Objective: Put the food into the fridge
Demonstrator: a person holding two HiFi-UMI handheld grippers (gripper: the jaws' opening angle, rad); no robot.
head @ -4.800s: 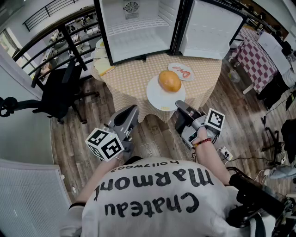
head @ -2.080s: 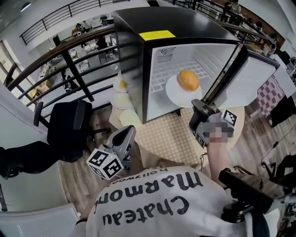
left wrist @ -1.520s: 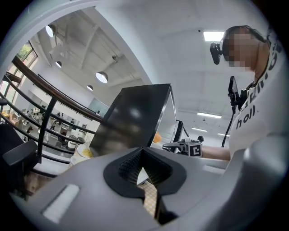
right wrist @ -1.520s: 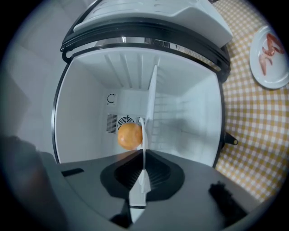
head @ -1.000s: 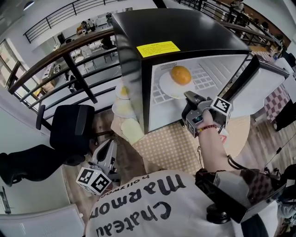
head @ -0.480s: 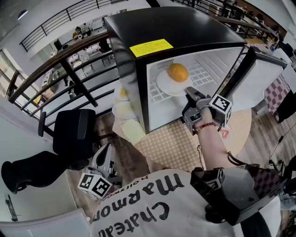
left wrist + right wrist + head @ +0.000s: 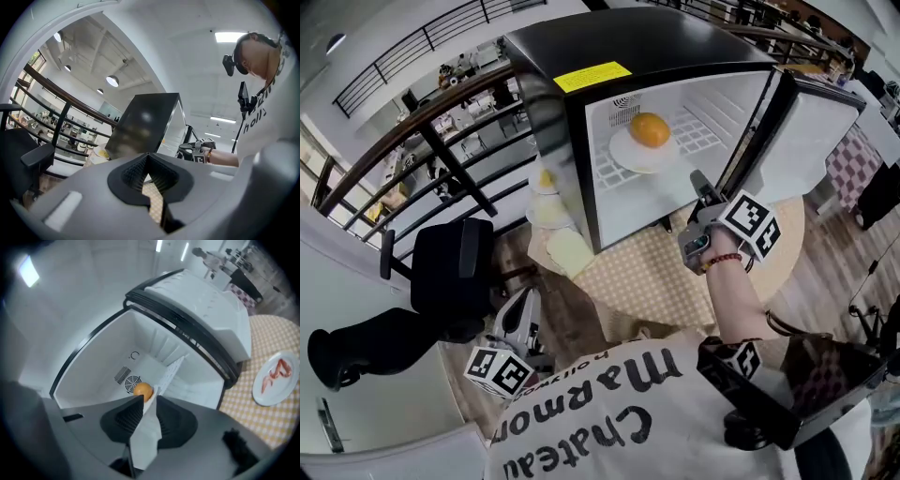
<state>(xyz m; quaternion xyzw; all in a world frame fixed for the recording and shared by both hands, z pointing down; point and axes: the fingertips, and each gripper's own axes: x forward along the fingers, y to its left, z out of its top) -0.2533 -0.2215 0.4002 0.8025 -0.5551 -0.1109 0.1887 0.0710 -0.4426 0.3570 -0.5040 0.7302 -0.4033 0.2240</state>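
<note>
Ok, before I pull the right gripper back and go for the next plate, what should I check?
1. White round plate with the round orange food rests on the wire shelf inside the black fridge: ok.
2. Right gripper jaws apart, pressing on nothing: ok.
3. Right gripper clear of that plate's rim: cannot tell.
4. Fridge door wide open: ok.
5. Small white plate of reddish strips is in the fridge: not ok, it sits on the checked tablecloth.
6. Left gripper jaws apart, empty: ok.
</note>
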